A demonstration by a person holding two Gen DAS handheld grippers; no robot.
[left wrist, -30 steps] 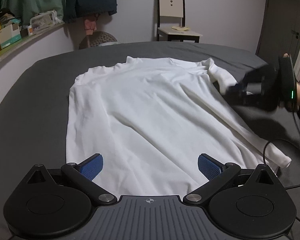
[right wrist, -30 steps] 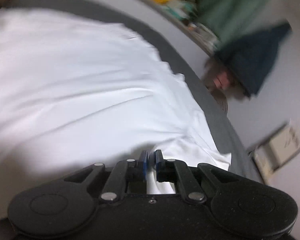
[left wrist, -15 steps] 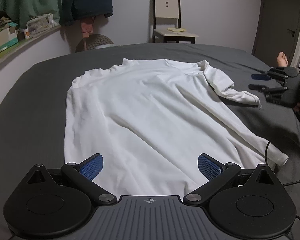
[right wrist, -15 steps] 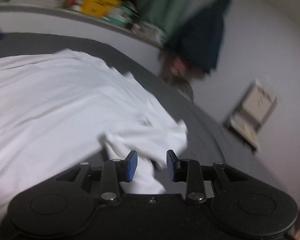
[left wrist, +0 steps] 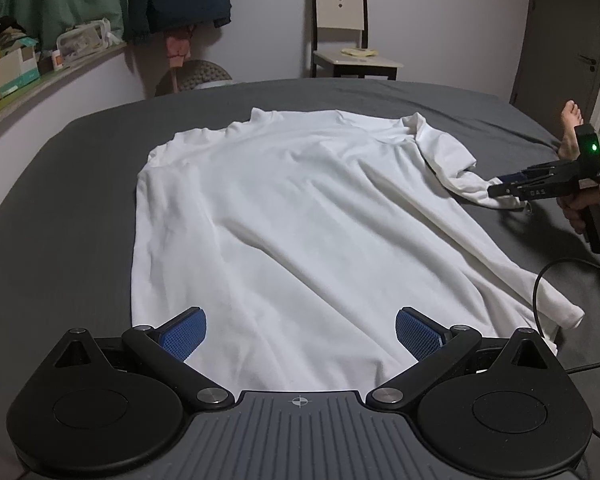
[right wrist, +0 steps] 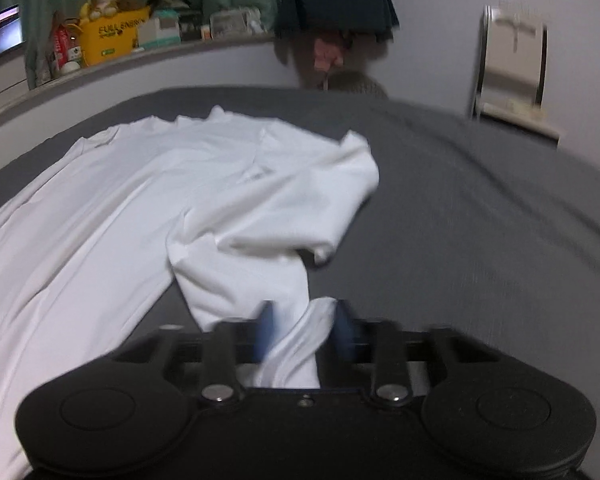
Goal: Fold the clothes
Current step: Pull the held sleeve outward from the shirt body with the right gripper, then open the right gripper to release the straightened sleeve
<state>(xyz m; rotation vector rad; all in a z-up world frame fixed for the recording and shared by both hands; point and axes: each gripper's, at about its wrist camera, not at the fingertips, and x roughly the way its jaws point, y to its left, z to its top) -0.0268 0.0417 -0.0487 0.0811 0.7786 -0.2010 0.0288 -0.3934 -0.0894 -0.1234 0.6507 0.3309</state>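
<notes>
A white long-sleeved shirt (left wrist: 300,208) lies spread flat on the dark grey bed (left wrist: 60,240). My left gripper (left wrist: 300,336) hangs open over the shirt's near hem, nothing between its blue pads. At the right, a hand holds my right gripper (left wrist: 496,192) at the end of the crumpled right sleeve (left wrist: 448,156). In the right wrist view the sleeve (right wrist: 260,264) runs down into the right gripper (right wrist: 304,332), whose jaws are closing with the bunched cuff filling the gap between the blurred pads. The shirt body (right wrist: 100,200) stretches away to the left.
A black cable (left wrist: 540,280) loops over the shirt's near right corner. A person's bare foot (left wrist: 570,128) rests at the bed's right edge. Behind the bed stand a chair (left wrist: 352,40) and a ledge with boxes (left wrist: 16,68). Bare grey bedding surrounds the shirt.
The right gripper let go at the shirt's shoulder, drew back to the right while rolling upright, opened, and has closed around the sleeve's end. The left gripper stayed still and open.
</notes>
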